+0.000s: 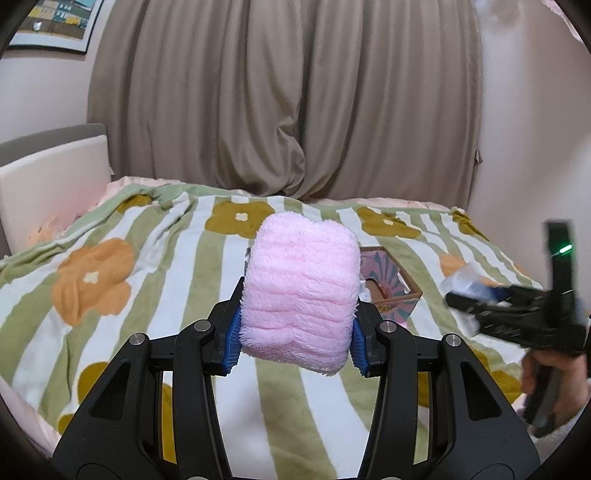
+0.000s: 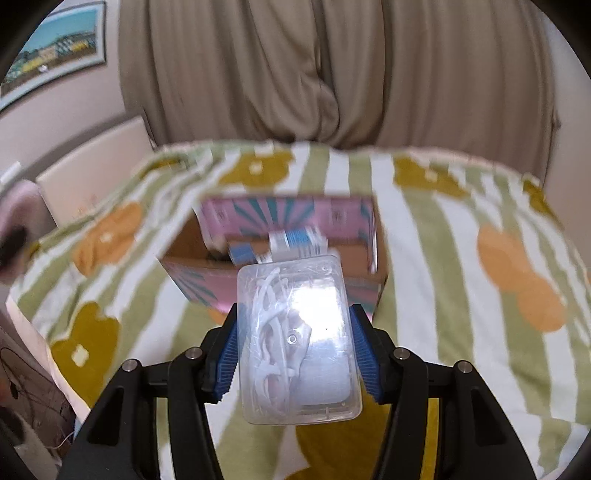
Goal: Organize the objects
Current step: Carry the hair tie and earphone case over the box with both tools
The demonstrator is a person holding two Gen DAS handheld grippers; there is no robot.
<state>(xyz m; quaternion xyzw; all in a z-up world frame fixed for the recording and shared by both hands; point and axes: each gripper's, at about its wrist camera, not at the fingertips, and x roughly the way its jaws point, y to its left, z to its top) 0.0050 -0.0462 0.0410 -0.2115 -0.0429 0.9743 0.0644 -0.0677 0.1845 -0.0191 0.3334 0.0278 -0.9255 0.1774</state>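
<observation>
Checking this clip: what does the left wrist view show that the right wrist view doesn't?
Only the left wrist view shows the left gripper clamped on the pink fluffy towel. Only the right wrist view shows the white items inside the clear plastic box and the open carton's contents. Both show the right gripper, the carton and the floral blanket.

Striped floral blanket [image 1: 155, 258] spread across bed, green and white bands, orange and mustard flowers. Beige curtain [image 1: 295, 103] hanging at 12 o'clock behind it. Framed picture [image 1: 55, 22] on wall at 10 o'clock; cream headboard [image 1: 48, 184] at 9 o'clock.
</observation>
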